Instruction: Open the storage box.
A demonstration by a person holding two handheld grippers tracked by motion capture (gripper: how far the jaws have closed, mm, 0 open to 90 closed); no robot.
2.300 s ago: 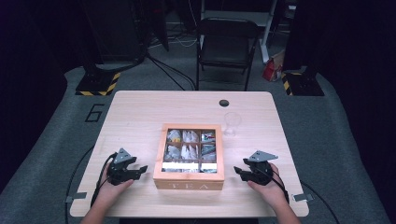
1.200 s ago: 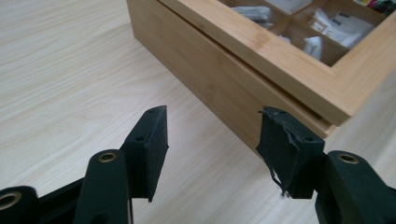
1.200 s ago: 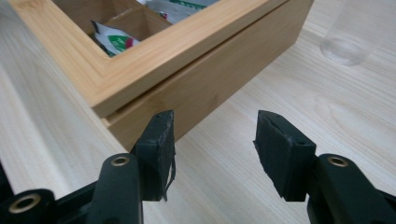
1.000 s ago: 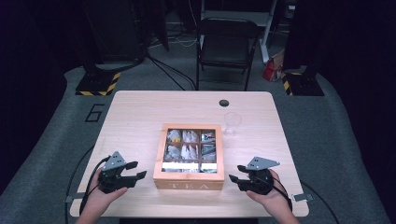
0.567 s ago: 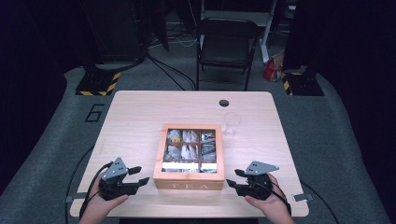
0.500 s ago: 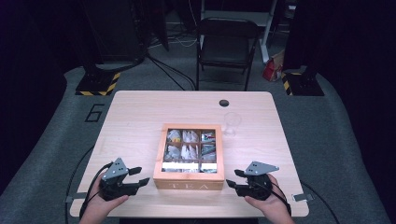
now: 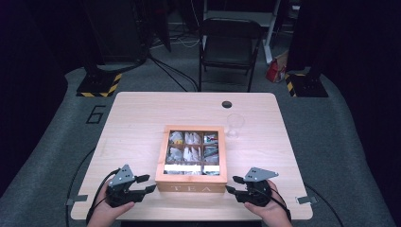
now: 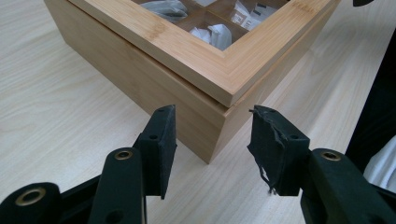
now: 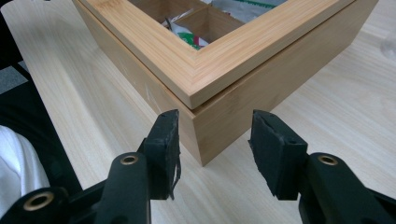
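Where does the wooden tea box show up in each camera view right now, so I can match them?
High view: wooden tea box at table centre, near the front edge.
Left gripper view: its near corner top centre, straight ahead of the black jaws.
Right gripper view: its other front corner top centre, likewise.
Shared landmark: the windowed lid frame over the tea bag compartments.

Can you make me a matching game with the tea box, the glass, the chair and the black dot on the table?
Things:
1. tea box
2. glass
3. chair
4. black dot

Places or looks:
A. on the floor behind the table
B. see-through, right of the box
C. near the table's far edge
D. wooden, between the left gripper and right gripper

Pairs: 1-D, 2-B, 3-A, 4-C
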